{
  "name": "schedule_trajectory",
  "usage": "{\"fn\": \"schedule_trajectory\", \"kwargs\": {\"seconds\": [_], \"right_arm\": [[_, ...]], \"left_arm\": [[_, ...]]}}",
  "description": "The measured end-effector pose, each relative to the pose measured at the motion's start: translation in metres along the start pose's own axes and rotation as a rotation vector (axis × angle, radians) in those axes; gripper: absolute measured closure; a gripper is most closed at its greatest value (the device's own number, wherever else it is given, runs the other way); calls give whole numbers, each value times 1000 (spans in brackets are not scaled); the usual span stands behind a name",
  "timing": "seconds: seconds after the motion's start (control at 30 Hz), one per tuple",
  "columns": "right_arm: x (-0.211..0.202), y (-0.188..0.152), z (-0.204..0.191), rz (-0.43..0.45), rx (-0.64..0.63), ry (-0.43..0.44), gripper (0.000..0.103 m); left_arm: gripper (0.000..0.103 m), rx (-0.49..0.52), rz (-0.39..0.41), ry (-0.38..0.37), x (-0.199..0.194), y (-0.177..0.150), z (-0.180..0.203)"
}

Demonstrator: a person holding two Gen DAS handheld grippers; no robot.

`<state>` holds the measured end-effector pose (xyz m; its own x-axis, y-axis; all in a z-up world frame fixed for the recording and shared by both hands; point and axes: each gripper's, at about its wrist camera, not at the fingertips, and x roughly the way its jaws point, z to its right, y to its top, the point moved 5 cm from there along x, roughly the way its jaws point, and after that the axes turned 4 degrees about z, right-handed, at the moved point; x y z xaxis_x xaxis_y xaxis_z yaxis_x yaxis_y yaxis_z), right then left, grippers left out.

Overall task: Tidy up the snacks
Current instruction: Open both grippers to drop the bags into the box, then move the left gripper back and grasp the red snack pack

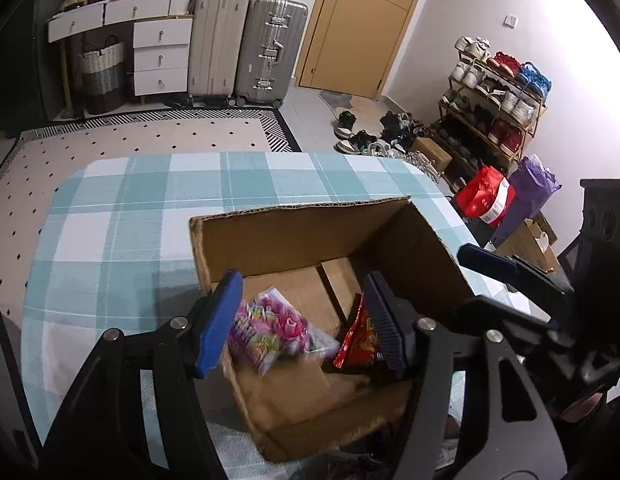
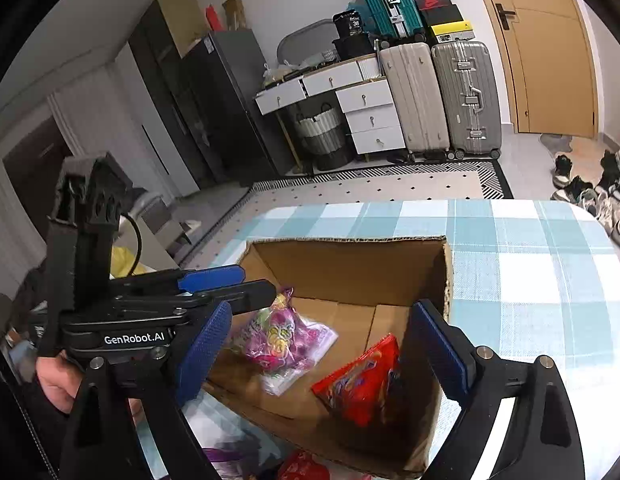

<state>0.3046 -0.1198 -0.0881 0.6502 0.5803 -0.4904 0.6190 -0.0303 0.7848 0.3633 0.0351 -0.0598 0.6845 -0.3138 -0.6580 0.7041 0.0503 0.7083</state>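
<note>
Over the checked tablecloth [image 1: 121, 216], my left gripper [image 1: 305, 320] and right gripper [image 2: 330, 348] hang spread and empty above the open cardboard box [image 2: 342, 264]. A pink candy bag [image 2: 277, 340] and a red snack packet [image 2: 362, 388] lie apart on the box floor, neither touched by the blue pads [image 1: 219, 324].

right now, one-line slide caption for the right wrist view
Open right gripper above a brown cardboard box holding a pink candy bag and a red snack packet.
</note>
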Motion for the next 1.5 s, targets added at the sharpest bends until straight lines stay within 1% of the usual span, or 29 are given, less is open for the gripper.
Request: {"fn": "schedule_trajectory", "kwargs": {"seconds": [0.17, 0.23, 0.3, 0.43, 0.53, 0.83, 0.93, 0.97, 1.0, 1.07, 1.2, 1.4, 1.5], "right_arm": [[-22, -3, -6, 17, -1, 1, 10], [-34, -4, -11, 29, -2, 3, 10], [-47, -4, -17, 42, -8, 1, 10], [-73, -8, -31, 72, -19, 3, 7], [-92, -12, -44, 92, -32, 5, 7], [-140, -27, -76, 141, -62, 7, 3], [-156, -34, -84, 156, -74, 0, 2], [-161, -37, -87, 161, -78, -3, 2], [-166, -40, -89, 165, -81, -7, 2], [-176, -47, -94, 171, -86, -14, 1], [-192, -62, -101, 174, -91, -26, 1], [-215, -84, -109, 182, -108, -53, 1], [-224, -96, -114, 181, -116, -65, 1]], "left_arm": [[39, 5, 21, 25, -29, -9, 6], [37, 9, 30, 40, -43, -15, 11], [30, 9, 38, 69, -58, -20, 14], [28, 8, 53, 85, -85, -33, 20], [23, 10, 68, 108, -107, -40, 24], [17, 13, 99, 147, -160, -62, 41], [10, 15, 117, 169, -176, -70, 47], [4, 13, 127, 177, -183, -74, 48], [1, 12, 136, 182, -188, -76, 50], [1, 8, 154, 187, -202, -84, 54], [1, -6, 159, 177, -224, -102, 61], [1, -6, 149, 162, -245, -134, 71], [1, -19, 130, 144, -251, -155, 76]]}}
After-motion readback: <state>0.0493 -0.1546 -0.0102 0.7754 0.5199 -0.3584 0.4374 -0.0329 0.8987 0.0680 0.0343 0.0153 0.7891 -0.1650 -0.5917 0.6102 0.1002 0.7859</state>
